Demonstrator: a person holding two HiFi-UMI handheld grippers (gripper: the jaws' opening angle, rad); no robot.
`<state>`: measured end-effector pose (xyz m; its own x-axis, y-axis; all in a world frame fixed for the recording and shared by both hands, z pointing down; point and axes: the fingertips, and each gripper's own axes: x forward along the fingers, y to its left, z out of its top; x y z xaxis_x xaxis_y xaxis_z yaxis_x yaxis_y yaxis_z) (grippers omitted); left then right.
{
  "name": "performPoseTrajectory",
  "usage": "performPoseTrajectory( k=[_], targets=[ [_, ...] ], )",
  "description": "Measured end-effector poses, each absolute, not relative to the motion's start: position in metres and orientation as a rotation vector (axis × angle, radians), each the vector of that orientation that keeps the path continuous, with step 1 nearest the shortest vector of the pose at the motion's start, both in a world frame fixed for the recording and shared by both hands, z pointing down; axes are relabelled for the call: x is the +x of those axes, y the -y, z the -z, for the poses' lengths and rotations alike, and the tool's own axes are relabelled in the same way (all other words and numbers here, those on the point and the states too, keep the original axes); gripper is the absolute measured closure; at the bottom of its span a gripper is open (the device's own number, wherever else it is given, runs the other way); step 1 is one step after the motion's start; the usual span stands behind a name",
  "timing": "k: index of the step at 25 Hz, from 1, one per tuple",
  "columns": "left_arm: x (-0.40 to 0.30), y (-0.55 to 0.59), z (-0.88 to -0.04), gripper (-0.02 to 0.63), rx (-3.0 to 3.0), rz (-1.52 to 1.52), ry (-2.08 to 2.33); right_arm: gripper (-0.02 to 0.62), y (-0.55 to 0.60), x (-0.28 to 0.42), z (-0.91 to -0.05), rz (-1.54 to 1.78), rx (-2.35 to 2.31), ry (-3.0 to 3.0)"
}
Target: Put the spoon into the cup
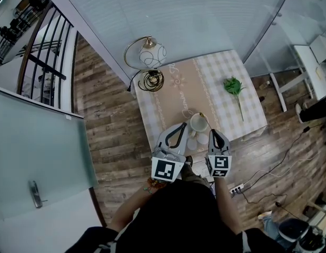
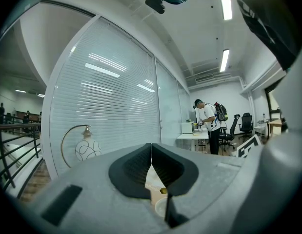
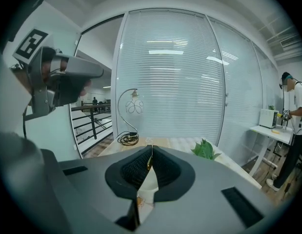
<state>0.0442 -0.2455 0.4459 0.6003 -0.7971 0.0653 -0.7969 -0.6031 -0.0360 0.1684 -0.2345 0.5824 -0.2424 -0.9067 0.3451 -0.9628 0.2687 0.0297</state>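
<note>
**Spoon stands in the cup, both grippers closed beside it**

Wood-plank flooring surrounds a small table [image 1: 250, 112] with a checked cloth and a beige runner [image 1: 179, 86] down its middle. The white cup [image 1: 198, 123] sits on the runner near the table's near edge. The spoon [image 1: 201, 114] stands inside the cup, and its gold tip shows above the far rim.

The left gripper [image 1: 183, 126] is just to the left of the cup, with its jaws pressed together at the tips. Through the slit below the tips, its own view shows the cup's rim and the gold tip. The right gripper [image 1: 213, 133] is just to the right of the cup and apart from it. Its jaws are also closed, and nothing I can identify is held between them.

Beyond the cup, a globe lamp [image 1: 151, 54] stands at the far left corner. A green leafy sprig [image 1: 234, 86] lies far to the cup's right.
</note>
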Motion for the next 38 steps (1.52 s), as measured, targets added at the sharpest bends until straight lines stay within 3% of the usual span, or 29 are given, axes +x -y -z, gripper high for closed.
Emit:
performPoseTrajectory(
  k=[38],
  targets=[
    [0.036,0.247,-0.450,0.589,-2.805,0.130,-1.418,0.586,0.237,0.155,-0.603,-0.304,1.623,2.243]
  ],
)
